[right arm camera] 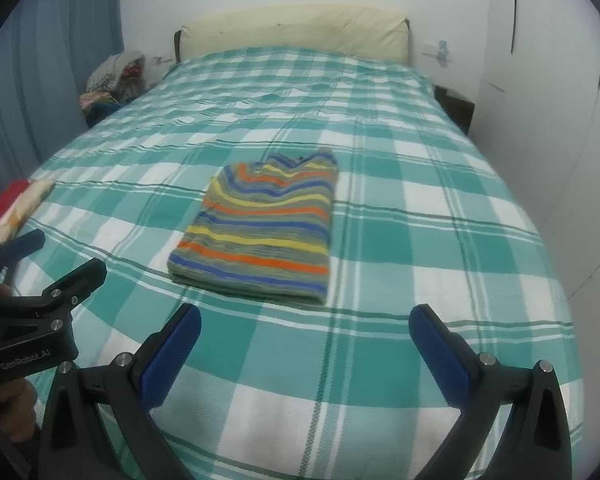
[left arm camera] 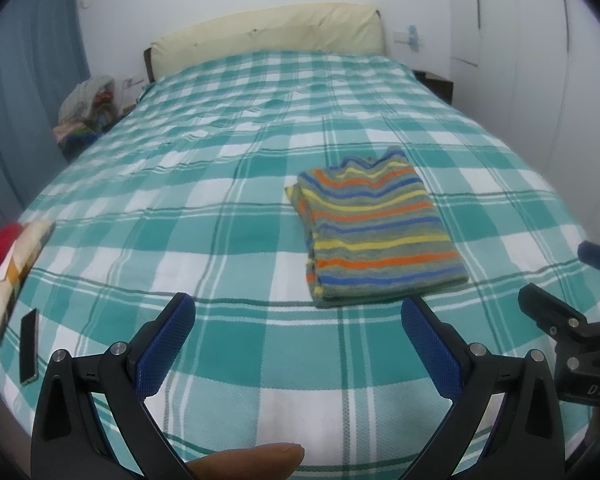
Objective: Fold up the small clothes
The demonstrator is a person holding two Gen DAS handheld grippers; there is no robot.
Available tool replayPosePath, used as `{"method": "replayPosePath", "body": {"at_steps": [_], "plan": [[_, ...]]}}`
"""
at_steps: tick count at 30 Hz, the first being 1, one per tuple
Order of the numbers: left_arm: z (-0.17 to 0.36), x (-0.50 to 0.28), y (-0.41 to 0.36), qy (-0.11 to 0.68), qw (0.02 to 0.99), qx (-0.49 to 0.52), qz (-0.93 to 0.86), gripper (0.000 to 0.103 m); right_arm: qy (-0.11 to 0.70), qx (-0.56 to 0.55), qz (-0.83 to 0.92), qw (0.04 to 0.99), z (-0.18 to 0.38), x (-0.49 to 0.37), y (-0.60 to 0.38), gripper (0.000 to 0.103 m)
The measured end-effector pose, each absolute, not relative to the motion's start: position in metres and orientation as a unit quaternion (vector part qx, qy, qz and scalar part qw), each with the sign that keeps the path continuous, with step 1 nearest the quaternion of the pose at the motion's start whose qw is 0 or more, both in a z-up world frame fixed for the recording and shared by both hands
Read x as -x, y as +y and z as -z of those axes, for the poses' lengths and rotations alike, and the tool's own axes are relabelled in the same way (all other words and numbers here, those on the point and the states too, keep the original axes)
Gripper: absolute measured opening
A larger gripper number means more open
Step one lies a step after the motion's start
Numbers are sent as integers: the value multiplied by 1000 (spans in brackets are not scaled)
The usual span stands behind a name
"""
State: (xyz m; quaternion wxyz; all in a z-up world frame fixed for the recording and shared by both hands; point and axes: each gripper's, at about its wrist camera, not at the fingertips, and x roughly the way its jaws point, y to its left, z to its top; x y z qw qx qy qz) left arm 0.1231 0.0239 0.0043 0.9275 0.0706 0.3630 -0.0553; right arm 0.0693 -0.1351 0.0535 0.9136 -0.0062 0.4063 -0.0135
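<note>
A small striped garment (left arm camera: 376,228), banded in orange, yellow, blue and grey-green, lies folded into a neat rectangle on the checked bed. The right wrist view shows the same striped garment (right arm camera: 260,228) straight ahead. My left gripper (left arm camera: 298,312) stands open just short of its near edge and to its left, nothing between the blue pads. Equally open and empty, my right gripper (right arm camera: 305,322) hovers in front of the garment's near edge. Each gripper appears at the edge of the other's view: the right gripper (left arm camera: 572,320) and the left gripper (right arm camera: 52,280).
The bed (left arm camera: 220,208) has a green-and-white checked cover and a cream headboard (left arm camera: 268,36). Folded red and patterned clothes (left arm camera: 8,264) and a dark phone (left arm camera: 29,346) lie at the bed's left edge. A pile of laundry (left arm camera: 88,104) sits beside the bed. White wardrobes (right arm camera: 548,80) stand to the right.
</note>
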Motion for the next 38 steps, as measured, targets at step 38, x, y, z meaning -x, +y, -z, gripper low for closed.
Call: {"method": "replayPosePath", "body": {"at_steps": [38], "plan": [[-4, -119, 24, 352, 931, -82, 50, 103, 389, 36, 32, 920, -59, -68, -135, 102]]}}
